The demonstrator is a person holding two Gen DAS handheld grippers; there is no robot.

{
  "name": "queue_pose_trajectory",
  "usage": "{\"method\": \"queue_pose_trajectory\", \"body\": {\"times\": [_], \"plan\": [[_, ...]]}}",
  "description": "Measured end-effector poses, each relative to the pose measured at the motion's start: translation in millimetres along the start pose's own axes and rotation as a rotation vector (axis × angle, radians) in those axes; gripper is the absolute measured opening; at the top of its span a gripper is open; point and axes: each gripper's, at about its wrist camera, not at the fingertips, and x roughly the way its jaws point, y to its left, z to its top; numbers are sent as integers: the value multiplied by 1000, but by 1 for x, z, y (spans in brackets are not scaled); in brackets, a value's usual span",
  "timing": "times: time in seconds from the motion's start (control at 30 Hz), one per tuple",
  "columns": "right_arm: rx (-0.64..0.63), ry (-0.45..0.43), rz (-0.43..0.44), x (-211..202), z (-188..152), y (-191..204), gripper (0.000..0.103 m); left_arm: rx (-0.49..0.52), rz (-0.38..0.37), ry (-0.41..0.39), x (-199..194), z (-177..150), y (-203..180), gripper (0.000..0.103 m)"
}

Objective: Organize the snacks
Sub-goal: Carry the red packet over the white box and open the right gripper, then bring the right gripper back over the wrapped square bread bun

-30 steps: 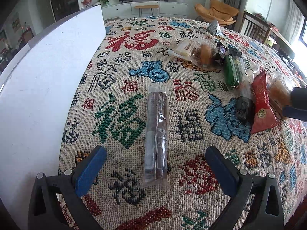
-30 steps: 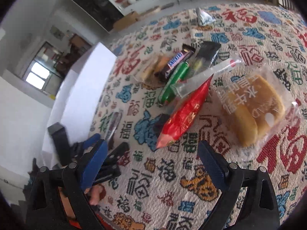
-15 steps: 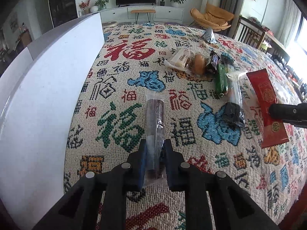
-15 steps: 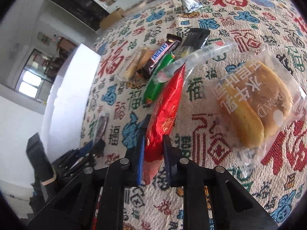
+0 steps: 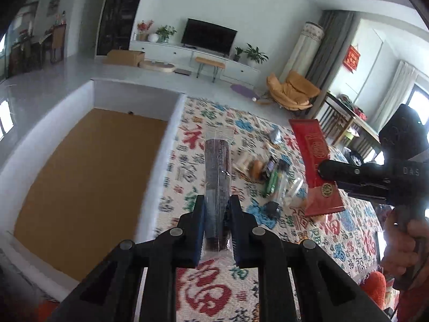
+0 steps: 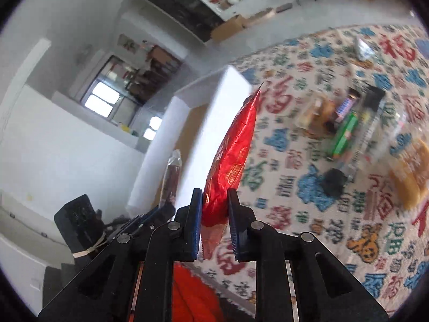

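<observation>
Your left gripper (image 5: 217,224) pinches the dark snack stick in its clear wrapper (image 5: 216,171) near the lower end; the pack stands raised beside the white box (image 5: 166,145). Your right gripper (image 6: 213,224) pinches the red foil packet (image 6: 233,158) at its bottom seam — also lifted off the cloth. Both packs look light; the film is probably slick and crushable, so hold at the sealed ends. The remaining snacks (image 5: 270,177) lie on the patterned tablecloth (image 5: 211,295) — a living room with a television (image 5: 208,37) lies beyond.
</observation>
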Motion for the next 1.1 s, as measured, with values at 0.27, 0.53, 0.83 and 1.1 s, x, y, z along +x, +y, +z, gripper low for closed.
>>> {"method": "queue_pose_trajectory", "body": {"times": [0.27, 0.53, 0.83, 1.1], "plan": [[-217, 74, 84, 91, 13, 130, 37, -142, 401, 2, -31, 5, 122, 69], [-255, -11, -108, 85, -13, 75, 70, -145, 411, -47, -28, -20, 119, 90], [-143, 46, -526, 16, -81, -109, 70, 107, 72, -19, 19, -21, -29, 99], [-63, -73, -675, -48, -90, -185, 68, 264, 99, 185, 135, -63, -97, 99]]}}
